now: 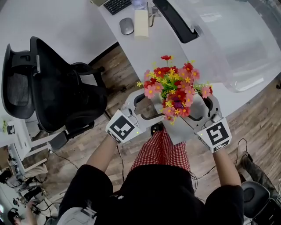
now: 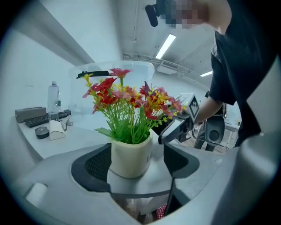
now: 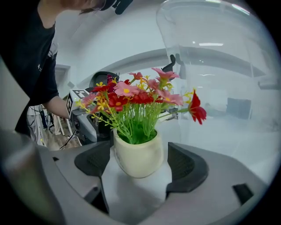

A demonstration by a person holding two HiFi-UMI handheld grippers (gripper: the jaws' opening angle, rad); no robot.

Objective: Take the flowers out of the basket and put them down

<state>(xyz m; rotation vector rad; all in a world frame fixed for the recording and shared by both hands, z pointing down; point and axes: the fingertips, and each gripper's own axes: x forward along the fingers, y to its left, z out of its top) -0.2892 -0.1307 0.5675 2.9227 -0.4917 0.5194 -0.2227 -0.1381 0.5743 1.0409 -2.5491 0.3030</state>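
- The black office chair (image 1: 57,83) stands on the wood floor at 9 o'clock in the head view, well apart from both grippers.
- The left gripper (image 1: 147,103) reaches in from 7 o'clock toward the middle of the head view, and its marker cube (image 1: 122,126) sits just above the person's forearm.
- In the left gripper view its jaws stand apart with the cream pot (image 2: 131,158) between them. The 9 o'clock pad (image 2: 97,163) is against the pot wall or just beside it, I cannot tell which. The 3 o'clock pad (image 2: 175,159) has a clear gap, so nothing is clamped.
- The flowers (image 1: 173,88) are a bunch of red, pink and yellow blooms on green stems. They rise out of the pot in the middle of the head view, between the two grippers, over the near corner of the white desk (image 1: 149,52).
- In both gripper views the pot appears to stand on the pale desk top. The right gripper view shows it leaning slightly.
- A mouse (image 1: 126,26) and a keyboard (image 1: 116,5) lie on the desk at 11 o'clock, far from the pot.
- The right gripper (image 1: 199,107) comes in from 5 o'clock and faces the left one across the pot.
- In its own view its jaws are also parted, one on either side of the pot. There is a narrow gap at each pad (image 3: 184,165), so there is no grip on it.
- The clear plastic bin (image 1: 237,44) sits on the desk at 2 o'clock, beyond the flowers and apart from them.
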